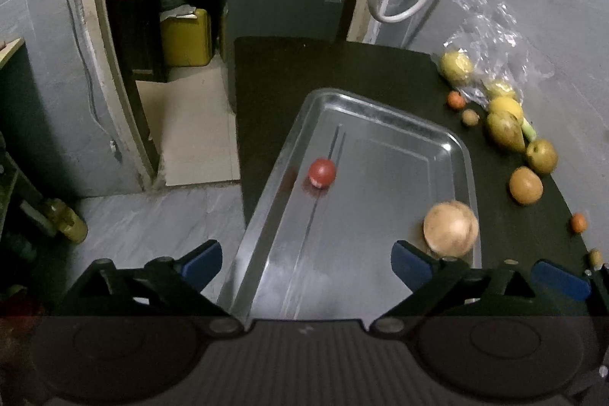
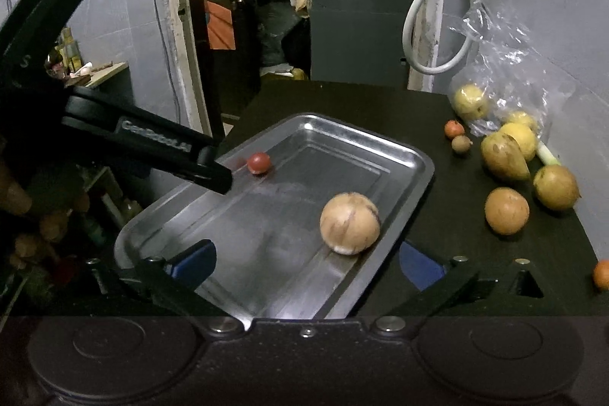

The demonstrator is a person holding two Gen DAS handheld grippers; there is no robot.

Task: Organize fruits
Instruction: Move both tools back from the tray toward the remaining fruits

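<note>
Fruit spread over dark table (image 2: 449, 215), part of it already in metal tray (image 2: 420, 174).

Small red fruit (image 1: 322, 172) near tray's middle in left wrist view; same fruit at tray's far-left rim, about 10 o'clock from centre, in right wrist view. Slightly blurred in both.

Large tan round fruit (image 2: 349, 223) against tray's right wall, at 3 o'clock from tray centre.

Loose fruit outside tray at 2 to 3 o'clock: two brownish round ones (image 2: 506, 210), one pear-shaped green-brown piece (image 2: 503, 156), yellow fruit (image 2: 519, 139) behind it, two tiny ones (image 2: 454, 129) closer to tray, one small orange one (image 2: 602, 274) at table's near-right edge. Clear plastic bag (image 2: 498, 63) at 1 o'clock, one yellow fruit inside.

Left gripper (image 1: 306, 263) over tray's near-left end, jaws spread wide, nothing between blue pads (image 1: 201, 263).

Right gripper (image 2: 307, 263) over tray's near edge, jaws likewise spread, empty, tan fruit just beyond.
</note>
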